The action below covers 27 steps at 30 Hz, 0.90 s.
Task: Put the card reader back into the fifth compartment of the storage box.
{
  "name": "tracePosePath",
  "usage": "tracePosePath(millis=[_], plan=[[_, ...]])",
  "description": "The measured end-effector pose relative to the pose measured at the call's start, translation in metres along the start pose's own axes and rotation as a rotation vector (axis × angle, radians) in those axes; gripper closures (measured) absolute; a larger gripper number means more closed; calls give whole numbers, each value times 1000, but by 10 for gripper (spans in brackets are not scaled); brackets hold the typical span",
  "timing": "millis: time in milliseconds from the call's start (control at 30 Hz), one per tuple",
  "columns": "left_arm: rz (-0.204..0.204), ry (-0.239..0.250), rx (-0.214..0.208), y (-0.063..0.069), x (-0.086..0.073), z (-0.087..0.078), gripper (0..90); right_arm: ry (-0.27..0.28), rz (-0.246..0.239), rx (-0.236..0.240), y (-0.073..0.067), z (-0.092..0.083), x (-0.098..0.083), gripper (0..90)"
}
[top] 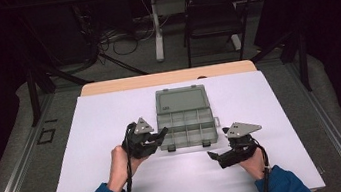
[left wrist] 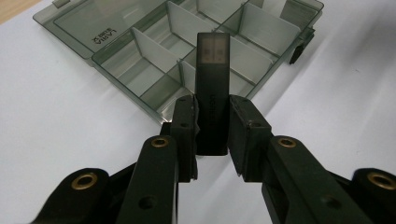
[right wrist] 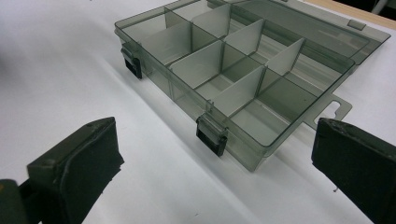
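left gripper (left wrist: 212, 128) clamped on slim black rectangular plastic block (left wrist: 212, 88), poised over open smoky-clear plastic compartment box (left wrist: 116, 70). looks light, stiff, slick; best pinched on flat sides. right gripper (right wrist: 212, 154) wide open, empty.

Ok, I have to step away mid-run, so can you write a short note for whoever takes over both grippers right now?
Left gripper: shut on a black block, held at the near left corner of the organiser box.
Right gripper: open, holding nothing, to the right of the box's front.
Organiser box: on the white table, lid folded open, compartments look empty.
Done: block picked up, box opened.
Left: probably set the block into a compartment, release, then likely shut the lid.
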<state>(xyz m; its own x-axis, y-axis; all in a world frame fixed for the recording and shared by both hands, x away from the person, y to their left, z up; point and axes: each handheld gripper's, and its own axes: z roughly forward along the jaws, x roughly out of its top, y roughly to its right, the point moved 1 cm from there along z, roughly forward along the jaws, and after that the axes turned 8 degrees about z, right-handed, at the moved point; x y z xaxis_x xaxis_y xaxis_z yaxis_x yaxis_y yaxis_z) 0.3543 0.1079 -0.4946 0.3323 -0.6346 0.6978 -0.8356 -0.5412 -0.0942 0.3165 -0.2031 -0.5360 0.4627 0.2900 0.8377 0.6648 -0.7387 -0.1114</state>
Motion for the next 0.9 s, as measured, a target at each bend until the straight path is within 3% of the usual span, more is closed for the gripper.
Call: tracePosePath(millis=[533, 900], plan=[[-48, 18, 21, -7, 6, 13, 726, -3, -5, 7, -1, 2, 0, 3], [-88, 40, 17, -12, 0, 21, 726, -9, -9, 10, -2, 3, 0, 4]])
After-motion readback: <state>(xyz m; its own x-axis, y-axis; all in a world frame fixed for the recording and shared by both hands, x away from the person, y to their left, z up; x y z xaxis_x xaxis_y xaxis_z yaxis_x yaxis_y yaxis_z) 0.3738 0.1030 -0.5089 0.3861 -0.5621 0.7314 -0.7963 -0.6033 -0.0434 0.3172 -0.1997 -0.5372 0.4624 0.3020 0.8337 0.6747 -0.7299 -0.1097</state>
